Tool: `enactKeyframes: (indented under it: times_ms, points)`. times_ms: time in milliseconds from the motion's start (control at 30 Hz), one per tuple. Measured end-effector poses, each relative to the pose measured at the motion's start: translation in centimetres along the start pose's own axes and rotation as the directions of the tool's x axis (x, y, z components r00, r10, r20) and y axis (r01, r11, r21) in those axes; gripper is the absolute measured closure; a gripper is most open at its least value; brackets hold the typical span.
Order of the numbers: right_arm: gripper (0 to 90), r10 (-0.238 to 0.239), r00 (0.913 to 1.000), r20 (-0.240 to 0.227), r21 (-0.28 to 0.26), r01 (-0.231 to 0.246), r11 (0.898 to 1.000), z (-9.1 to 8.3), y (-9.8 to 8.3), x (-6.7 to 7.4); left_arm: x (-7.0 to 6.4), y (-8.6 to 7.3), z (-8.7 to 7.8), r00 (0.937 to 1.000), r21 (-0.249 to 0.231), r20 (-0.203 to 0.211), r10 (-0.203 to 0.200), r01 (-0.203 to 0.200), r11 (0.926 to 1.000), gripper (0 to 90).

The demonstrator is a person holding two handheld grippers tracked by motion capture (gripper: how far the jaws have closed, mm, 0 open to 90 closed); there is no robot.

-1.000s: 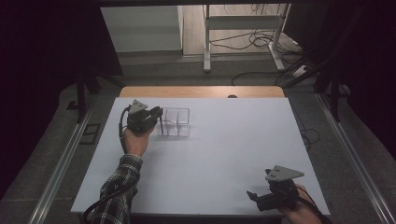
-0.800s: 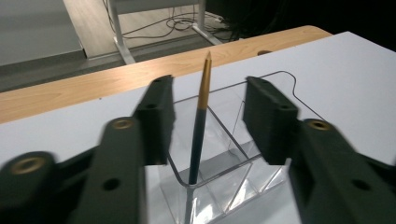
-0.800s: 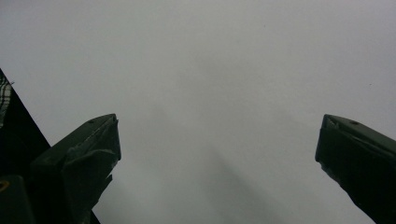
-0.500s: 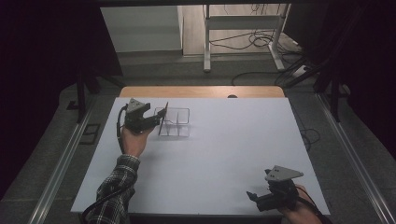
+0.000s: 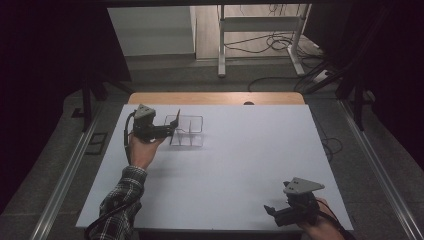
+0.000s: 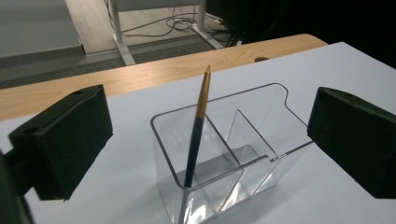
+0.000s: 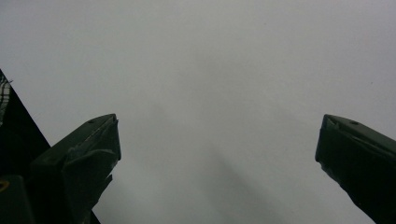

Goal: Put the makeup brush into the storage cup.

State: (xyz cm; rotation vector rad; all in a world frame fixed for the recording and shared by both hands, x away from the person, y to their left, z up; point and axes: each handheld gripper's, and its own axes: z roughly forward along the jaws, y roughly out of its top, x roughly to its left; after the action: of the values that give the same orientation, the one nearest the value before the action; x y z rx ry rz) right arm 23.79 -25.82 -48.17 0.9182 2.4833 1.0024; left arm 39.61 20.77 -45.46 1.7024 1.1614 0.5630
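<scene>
Clear plastic organizer (image 6: 224,154) at the table's (image 5: 240,165) far left holds the pencil (image 6: 197,126) leaning in its near compartment, so the left gripper (image 5: 172,129), fingers just opened wide, grips nothing; the right gripper (image 5: 272,212) idles open.

overhead forward-down, jaw cameras close (table (image 5: 240,165) shared)

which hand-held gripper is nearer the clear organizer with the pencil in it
Left. The left hand-held gripper sits right beside the clear organizer, jaws open, with the pencil standing inside. The right hand-held gripper is far off at the table's near right corner.
</scene>
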Motion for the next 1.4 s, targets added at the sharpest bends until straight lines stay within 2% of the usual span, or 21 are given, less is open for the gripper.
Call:
enactKeyframes:
  times_ms: [133,600,900,1400]
  points:
    - [0.2,-0.001,1.0,0.001,0.001,0.001,1.0,0.0,0.0,0.0,-0.1,0.0,-0.1,0.9998,0.006,0.016,0.012,-0.012,0.9999,0.0]
    - [0.2,-0.001,1.0,0.0,0.004,0.001,1.0,0.0,0.0,0.0,-0.6,0.3,-0.9,0.999,0.013,0.025,0.038,-0.038,0.9992,0.0]
    - [0.2,0.004,1.0,0.001,0.003,-0.004,1.0,0.0,0.0,0.0,-0.6,0.1,-1.6,0.9988,0.017,0.03,0.039,-0.039,0.9991,0.0]
    - [0.0,0.032,0.9987,0.039,-0.008,-0.032,0.999,-0.1,0.0,-0.2,-1.6,-0.2,-3.0,0.9964,0.008,0.074,0.041,-0.042,0.9991,0.0]
